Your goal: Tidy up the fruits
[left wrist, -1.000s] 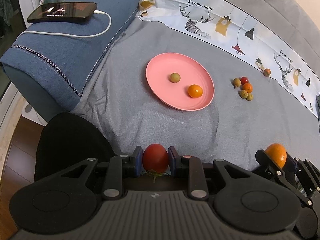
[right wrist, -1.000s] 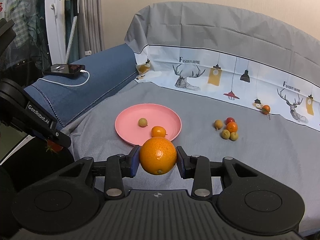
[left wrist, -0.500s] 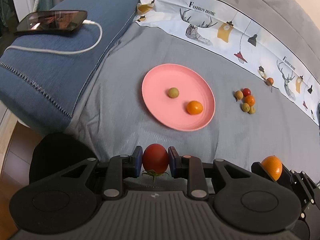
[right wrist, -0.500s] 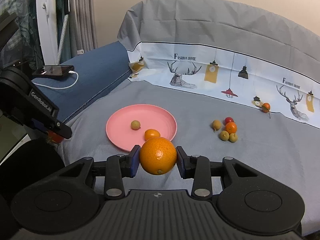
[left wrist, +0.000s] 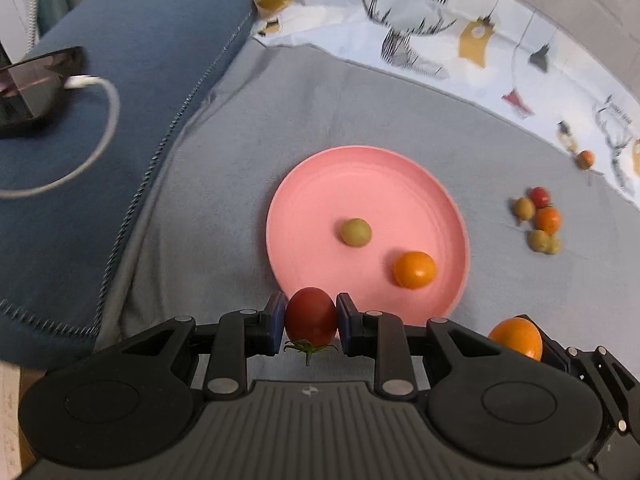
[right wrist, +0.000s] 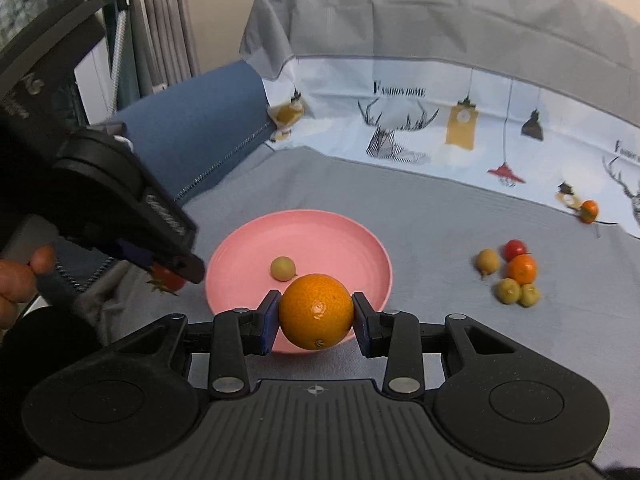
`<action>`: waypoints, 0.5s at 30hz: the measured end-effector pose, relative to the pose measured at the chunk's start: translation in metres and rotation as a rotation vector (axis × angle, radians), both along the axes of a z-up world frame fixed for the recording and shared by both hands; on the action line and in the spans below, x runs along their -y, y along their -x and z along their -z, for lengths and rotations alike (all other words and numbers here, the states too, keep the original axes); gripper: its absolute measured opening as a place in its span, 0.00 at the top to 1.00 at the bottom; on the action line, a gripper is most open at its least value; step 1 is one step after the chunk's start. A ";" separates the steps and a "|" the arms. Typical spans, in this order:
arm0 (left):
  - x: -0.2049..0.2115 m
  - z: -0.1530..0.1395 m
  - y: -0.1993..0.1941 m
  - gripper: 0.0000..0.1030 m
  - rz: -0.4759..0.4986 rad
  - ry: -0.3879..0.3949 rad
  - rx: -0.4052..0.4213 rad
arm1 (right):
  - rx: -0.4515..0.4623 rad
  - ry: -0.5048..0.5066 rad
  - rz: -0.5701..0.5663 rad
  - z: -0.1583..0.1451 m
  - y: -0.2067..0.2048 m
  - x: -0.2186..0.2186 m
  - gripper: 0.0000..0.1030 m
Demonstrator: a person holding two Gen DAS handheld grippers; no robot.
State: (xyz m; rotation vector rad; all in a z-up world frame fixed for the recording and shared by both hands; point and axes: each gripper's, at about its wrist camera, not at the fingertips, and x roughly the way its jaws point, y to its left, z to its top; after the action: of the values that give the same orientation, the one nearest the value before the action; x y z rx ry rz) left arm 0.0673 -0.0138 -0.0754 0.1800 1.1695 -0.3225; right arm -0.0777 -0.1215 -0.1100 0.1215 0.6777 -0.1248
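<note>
Left tongs [left wrist: 311,322] clamp small red stemmed tomato [left wrist: 311,316] at near rim of round pink plastic plate [left wrist: 320,184]; right tongs [right wrist: 316,317] clamp round orange mandarin [right wrist: 316,311] above same rim, presumably for deposit.

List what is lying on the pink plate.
On the round pink plate lie two fruits, apart from each other: a small yellow-green round fruit and a small orange citrus. The plate's near rim is hidden behind the claws, so anything there cannot be seen.
</note>
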 end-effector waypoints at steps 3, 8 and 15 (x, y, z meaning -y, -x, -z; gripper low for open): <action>0.013 0.020 -0.016 0.71 0.010 -0.033 -0.018 | -0.031 0.000 -0.008 0.016 -0.021 0.004 0.62; 0.027 0.042 -0.033 0.71 0.039 -0.087 -0.012 | -0.067 -0.003 -0.022 0.034 -0.044 0.007 0.62; 0.037 0.057 -0.047 0.63 0.059 -0.146 0.038 | -0.089 0.018 -0.063 0.047 -0.062 0.002 0.61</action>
State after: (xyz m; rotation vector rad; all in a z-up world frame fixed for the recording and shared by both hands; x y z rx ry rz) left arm 0.1143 -0.0507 -0.1323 0.3479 1.1523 -0.2844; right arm -0.0160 -0.1234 -0.1565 0.0779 0.7686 -0.0758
